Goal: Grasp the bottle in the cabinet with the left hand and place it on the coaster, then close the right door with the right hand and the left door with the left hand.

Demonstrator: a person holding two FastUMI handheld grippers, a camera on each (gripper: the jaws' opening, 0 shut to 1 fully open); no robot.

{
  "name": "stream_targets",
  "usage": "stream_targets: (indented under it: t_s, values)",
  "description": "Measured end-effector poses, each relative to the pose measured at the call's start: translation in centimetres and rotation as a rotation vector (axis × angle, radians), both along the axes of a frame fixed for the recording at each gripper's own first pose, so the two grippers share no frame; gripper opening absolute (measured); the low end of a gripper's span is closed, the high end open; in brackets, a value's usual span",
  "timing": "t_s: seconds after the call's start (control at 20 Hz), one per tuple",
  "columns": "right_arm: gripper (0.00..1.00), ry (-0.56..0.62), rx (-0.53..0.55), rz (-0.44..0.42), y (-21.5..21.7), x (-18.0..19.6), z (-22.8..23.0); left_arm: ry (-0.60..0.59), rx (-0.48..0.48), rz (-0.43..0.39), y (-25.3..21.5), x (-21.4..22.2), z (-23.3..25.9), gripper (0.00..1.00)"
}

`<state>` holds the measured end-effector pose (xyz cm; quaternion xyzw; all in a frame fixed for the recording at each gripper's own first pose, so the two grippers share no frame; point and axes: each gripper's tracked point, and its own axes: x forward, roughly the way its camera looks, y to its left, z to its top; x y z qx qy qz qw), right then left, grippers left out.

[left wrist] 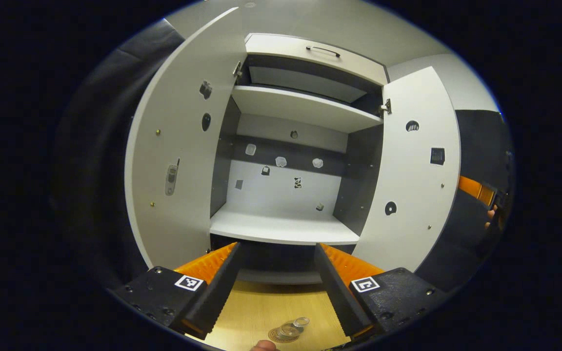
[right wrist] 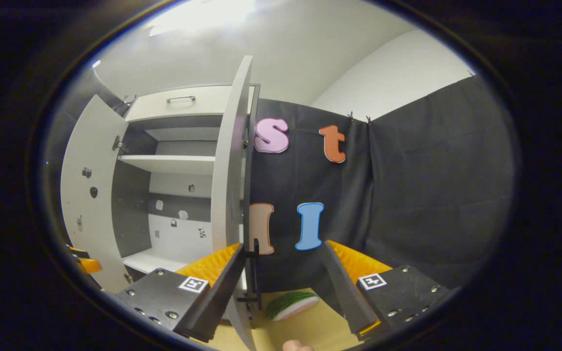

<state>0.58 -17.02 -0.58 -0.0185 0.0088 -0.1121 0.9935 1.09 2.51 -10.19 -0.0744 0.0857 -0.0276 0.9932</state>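
Left gripper jaws spread, empty, facing the open cabinet; bottle stands on the coaster at the table's near edge. Right gripper jaws spread beside the right door.

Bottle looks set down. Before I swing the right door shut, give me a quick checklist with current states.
1. Bottle out of the cabinet and on the coaster: ok, it stands on the coaster on the table.
2. Left gripper free of the bottle: ok, fingers apart, nothing between them.
3. Right gripper ready at the right door: ok, fingers open, door edge just ahead of its left finger.
4. Shelves free of things in the door's path: ok.
5. Left gripper outside the right door's swing: cannot tell.
6. Melon slice on the table clear of the door: cannot tell.
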Motion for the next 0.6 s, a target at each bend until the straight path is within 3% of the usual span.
stream_targets:
  t_s: [0.4,0.6]
  values:
    - [0.95,-0.01,-0.055,0.089,1.5,0.9,0.6,-0.012,0.001,0.046,1.3,-1.8,1.3,0.94]
    - [0.92,-0.007,-0.022,0.177,3.7,1.4,0.1,-0.028,0.007,0.048,1.3,-2.4,2.1,0.94]
